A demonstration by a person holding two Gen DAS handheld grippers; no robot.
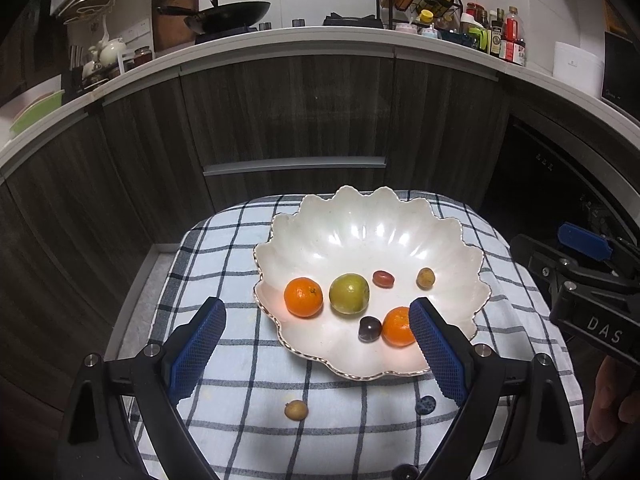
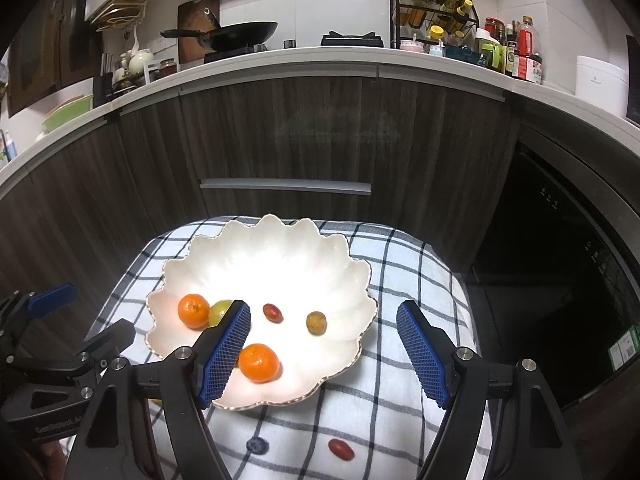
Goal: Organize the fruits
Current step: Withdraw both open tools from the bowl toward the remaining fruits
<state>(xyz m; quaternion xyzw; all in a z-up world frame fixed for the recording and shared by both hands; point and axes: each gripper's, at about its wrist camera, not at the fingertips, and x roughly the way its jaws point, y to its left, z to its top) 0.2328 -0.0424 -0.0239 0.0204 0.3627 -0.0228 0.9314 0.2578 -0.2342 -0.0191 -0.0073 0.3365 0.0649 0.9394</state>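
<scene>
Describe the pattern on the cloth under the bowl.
White cloth with a dark blue-grey check of crossing lines; clearest in the left wrist view.

A pearly white scalloped bowl (image 1: 372, 232) holds two orange mandarins (image 1: 303, 297), a yellow-green fruit (image 1: 349, 293) and a dark purple grape (image 1: 369, 328); the cloth (image 1: 240, 240) is white with dark checks.

White letters "DAS" stand on the black body of the right claw (image 1: 592, 280) in the left wrist view. "GenRobot.AI", partly cut off, stands on the left claw (image 2: 60, 360) body in the right wrist view. Bottle labels are too small to read.
</scene>
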